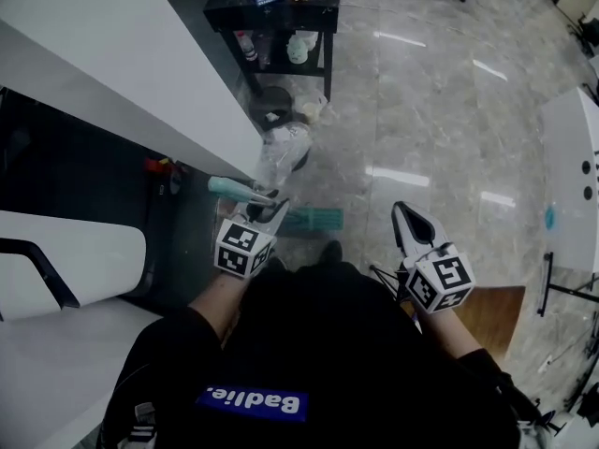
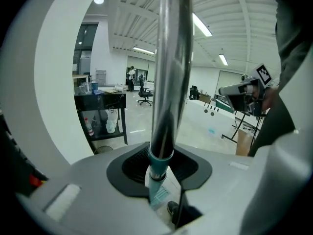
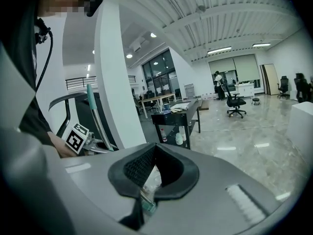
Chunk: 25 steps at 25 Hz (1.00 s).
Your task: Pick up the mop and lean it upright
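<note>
My left gripper [image 1: 269, 210] is shut on the mop's silver pole [image 2: 168, 67], which stands upright between its jaws in the left gripper view. In the head view the teal grip end [image 1: 227, 188] points left toward the white wall, and the teal mop head [image 1: 314, 219] rests on the floor just past my left gripper. The right gripper view shows the pole [image 3: 100, 126] rising beside my left gripper [image 3: 93, 143]. My right gripper [image 1: 405, 211] hangs apart to the right, jaws together with nothing in them; it also shows in the left gripper view [image 2: 234, 89].
A white wall [image 1: 140, 73] runs along the left. A black cart [image 1: 281, 12] with bottles stands ahead, with a bin and a plastic bag [image 1: 284, 152] in front of it. A white table [image 1: 573, 176] is at the right, and a wooden board [image 1: 491, 314] lies near my feet.
</note>
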Each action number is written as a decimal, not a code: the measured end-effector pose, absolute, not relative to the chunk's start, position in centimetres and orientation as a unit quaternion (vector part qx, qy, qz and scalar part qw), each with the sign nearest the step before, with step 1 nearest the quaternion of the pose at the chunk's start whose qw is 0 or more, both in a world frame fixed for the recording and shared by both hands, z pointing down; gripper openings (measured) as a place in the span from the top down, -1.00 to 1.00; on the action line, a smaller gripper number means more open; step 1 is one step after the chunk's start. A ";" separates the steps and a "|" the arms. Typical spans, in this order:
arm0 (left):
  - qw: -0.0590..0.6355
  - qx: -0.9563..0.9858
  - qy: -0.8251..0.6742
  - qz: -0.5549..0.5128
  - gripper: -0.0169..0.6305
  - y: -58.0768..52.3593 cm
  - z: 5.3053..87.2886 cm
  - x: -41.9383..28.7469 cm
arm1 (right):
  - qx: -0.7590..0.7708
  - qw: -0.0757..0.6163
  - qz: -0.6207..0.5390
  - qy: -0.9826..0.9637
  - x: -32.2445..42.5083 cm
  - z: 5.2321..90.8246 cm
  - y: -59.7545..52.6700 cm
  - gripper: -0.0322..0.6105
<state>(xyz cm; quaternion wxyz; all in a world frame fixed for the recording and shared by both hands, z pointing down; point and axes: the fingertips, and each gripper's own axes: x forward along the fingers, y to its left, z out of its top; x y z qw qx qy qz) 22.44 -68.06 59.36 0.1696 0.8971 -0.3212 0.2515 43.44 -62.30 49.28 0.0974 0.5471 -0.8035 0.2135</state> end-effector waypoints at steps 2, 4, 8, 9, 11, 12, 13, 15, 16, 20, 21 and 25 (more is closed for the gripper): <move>0.193 0.887 -0.332 0.257 0.54 -69.0 61.6 23.0 | 0.553 0.110 0.217 -0.797 44.9 49.8 -62.3 0.88; 0.213 0.876 -0.344 0.263 0.54 -70.0 63.8 23.1 | 0.557 0.124 0.220 -0.792 45.9 50.1 -62.4 0.88; 0.242 0.857 -0.358 0.280 0.54 -71.9 67.7 22.4 | 0.566 0.149 0.222 -0.780 46.5 50.6 -62.5 0.88; 0.250 0.853 -0.361 0.282 0.54 -72.4 68.6 22.2 | 0.569 0.156 0.221 -0.776 46.6 50.6 -62.5 0.88; 0.268 0.845 -0.366 0.284 0.54 -73.5 70.5 21.5 | 0.575 0.167 0.221 -0.770 46.5 50.5 -62.7 0.88; 0.277 0.840 -0.369 0.286 0.54 -74.2 71.4 21.1 | 0.578 0.173 0.221 -0.766 46.3 50.4 -62.7 0.88; 0.286 0.835 -0.371 0.288 0.54 -74.9 72.3 20.6 | 0.580 0.178 0.221 -0.764 46.0 50.3 -62.7 0.88; 0.304 0.825 -0.373 0.296 0.54 -76.1 74.3 19.5 | 0.582 0.190 0.221 -0.759 45.3 50.2 -62.7 0.88; 0.313 0.820 -0.374 0.300 0.54 -76.7 75.4 19.0 | 0.583 0.198 0.221 -0.757 45.0 50.3 -62.6 0.88; 0.334 0.809 -0.379 0.302 0.53 -79.1 78.1 17.6 | 0.594 0.218 0.218 -0.743 44.8 49.9 -62.2 0.88; 0.336 0.809 -0.381 0.297 0.53 -79.8 78.2 17.4 | 0.599 0.222 0.216 -0.739 44.7 49.6 -61.9 0.88; 0.353 0.799 -0.402 0.276 0.53 -82.5 79.0 15.8 | 0.608 0.233 0.216 -0.728 44.0 49.4 -61.4 0.88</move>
